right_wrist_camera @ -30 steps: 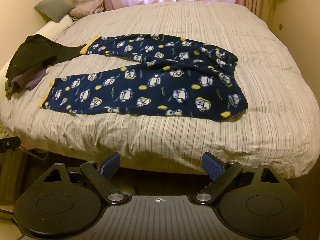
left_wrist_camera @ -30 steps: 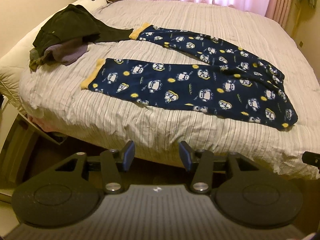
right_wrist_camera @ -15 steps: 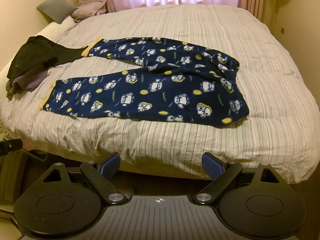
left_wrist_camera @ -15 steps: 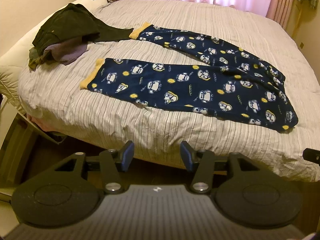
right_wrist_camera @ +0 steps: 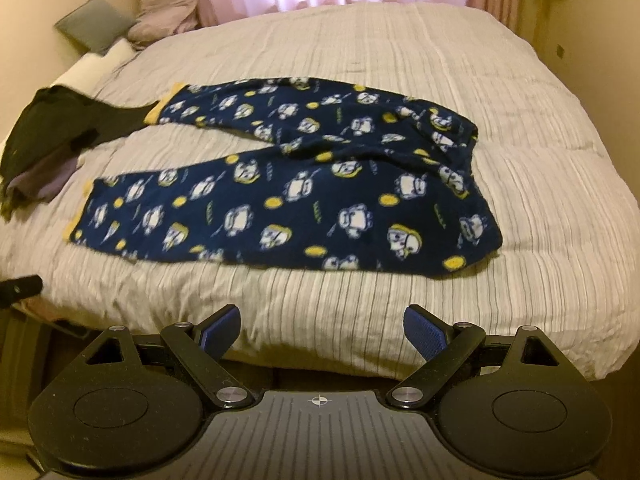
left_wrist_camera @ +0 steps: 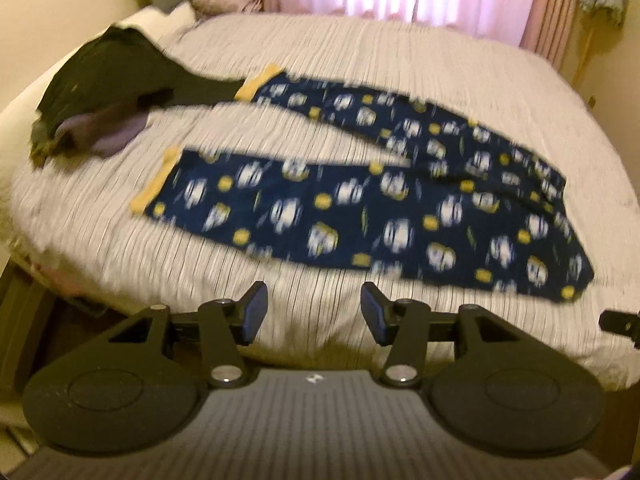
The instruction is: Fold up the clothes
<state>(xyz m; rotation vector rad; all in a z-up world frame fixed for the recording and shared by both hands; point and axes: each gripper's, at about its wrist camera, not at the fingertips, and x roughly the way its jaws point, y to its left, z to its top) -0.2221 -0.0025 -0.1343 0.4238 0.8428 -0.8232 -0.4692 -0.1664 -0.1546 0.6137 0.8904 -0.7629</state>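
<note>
The left wrist view is smeared with motion blur, so the print on the pyjama trousers [left_wrist_camera: 360, 208] is hard to read there; in the right wrist view it looks like white cartoon figures and yellow spots on navy. The trousers [right_wrist_camera: 288, 196] lie flat on the striped bed cover [right_wrist_camera: 400, 48], legs spread toward the left edge, yellow cuffs [right_wrist_camera: 78, 216] at their ends, waist toward the right edge. A dark clothes heap [right_wrist_camera: 48, 132] at the left edge covers the far cuff's tip and is partly cut off. The left gripper [left_wrist_camera: 314, 312] hovers over the near edge, fingers apart, holding nothing. The right gripper [right_wrist_camera: 322, 330] is spread wider, also empty, touching nothing
</note>
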